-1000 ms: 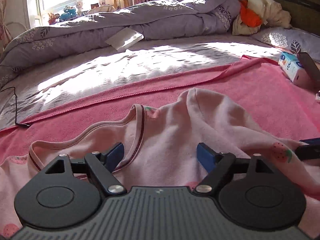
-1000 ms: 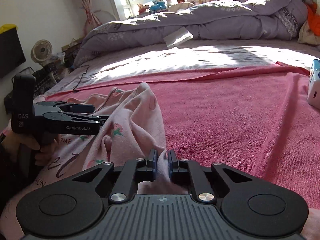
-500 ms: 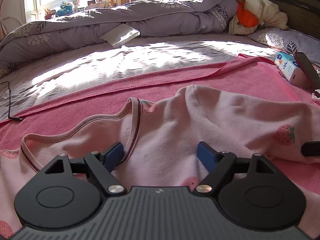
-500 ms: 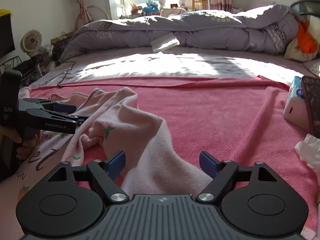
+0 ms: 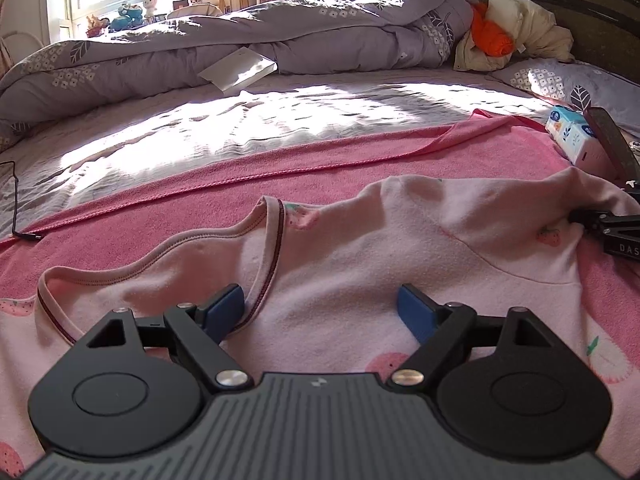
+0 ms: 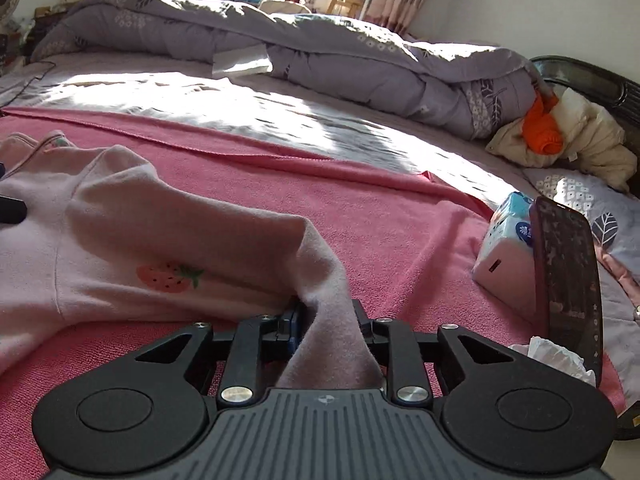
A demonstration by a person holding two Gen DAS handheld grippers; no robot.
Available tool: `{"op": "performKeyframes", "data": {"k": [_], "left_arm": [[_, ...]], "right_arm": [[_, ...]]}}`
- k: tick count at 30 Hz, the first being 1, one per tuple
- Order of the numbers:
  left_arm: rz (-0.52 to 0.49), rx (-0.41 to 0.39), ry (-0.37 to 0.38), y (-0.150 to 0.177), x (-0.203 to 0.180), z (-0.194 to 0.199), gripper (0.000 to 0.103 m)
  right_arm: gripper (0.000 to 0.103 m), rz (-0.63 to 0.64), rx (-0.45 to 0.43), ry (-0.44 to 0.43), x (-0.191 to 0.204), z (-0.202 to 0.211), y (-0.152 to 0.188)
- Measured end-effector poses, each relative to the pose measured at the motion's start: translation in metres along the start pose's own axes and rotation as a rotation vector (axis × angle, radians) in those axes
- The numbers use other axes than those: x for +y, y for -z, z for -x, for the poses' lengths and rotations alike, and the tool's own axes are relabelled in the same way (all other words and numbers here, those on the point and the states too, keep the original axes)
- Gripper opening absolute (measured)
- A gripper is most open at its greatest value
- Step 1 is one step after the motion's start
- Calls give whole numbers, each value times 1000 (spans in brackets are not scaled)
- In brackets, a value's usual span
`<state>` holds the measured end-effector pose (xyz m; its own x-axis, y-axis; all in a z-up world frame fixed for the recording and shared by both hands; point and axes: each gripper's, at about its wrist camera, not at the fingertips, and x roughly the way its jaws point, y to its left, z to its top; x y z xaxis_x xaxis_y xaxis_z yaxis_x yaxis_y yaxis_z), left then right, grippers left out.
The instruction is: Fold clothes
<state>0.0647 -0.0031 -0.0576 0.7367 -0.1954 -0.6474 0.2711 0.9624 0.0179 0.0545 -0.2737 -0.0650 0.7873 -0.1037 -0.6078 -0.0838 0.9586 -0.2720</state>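
A pale pink shirt with strawberry prints lies on a pink blanket spread over the bed. My left gripper hovers over the shirt just right of its neckline, its jaws wide and still opening, the blue pads clear of the cloth. In the right wrist view the shirt's sleeve runs up between the jaws of my right gripper, which are closing with the pads pressing the cloth. That right gripper also shows at the left wrist view's right edge, at the sleeve's end.
A tissue pack and a dark phone stand on the blanket's right edge, with a crumpled tissue in front. A rolled purple duvet, a white envelope and orange and cream clothes lie at the back. A black cable lies at the left.
My right gripper let go of a bunched fold, swung right and down, and has closed on the sleeve, which now lies stretched out to the right. The left gripper stayed in place.
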Motion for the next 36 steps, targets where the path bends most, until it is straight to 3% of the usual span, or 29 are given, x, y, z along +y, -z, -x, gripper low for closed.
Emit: {"op": "performKeyframes", "data": {"k": [3, 7, 9, 13, 14, 17, 21, 26, 30, 36], "left_arm": [[4, 0, 3, 0, 1, 0, 86], [5, 3, 4, 0, 0, -1, 86], [4, 4, 3, 0, 0, -1, 87], [8, 4, 4, -1, 0, -1, 87], [10, 4, 5, 0, 0, -1, 87], [14, 3, 10, 0, 2, -1, 88], [15, 3, 11, 0, 2, -2, 88], [13, 4, 9, 0, 1, -2, 88], [13, 5, 8, 0, 1, -2, 89], [13, 6, 8, 0, 2, -2, 89]], "right_arm": [[71, -28, 24, 18, -16, 10, -1], [86, -207, 64, 2, -62, 30, 3], [86, -324, 49, -43, -79, 45, -2], [86, -249, -115, -41, -45, 62, -43], [87, -235, -136, -1, -38, 61, -52], [99, -151, -161, 254, -14, 47, -73], [103, 93, -87, 394, 7, 20, -62], [103, 212, -16, 299, -3, 10, -28], [103, 281, 12, 271, -14, 19, -12], [103, 57, -87, 228, -57, 70, -13]]}}
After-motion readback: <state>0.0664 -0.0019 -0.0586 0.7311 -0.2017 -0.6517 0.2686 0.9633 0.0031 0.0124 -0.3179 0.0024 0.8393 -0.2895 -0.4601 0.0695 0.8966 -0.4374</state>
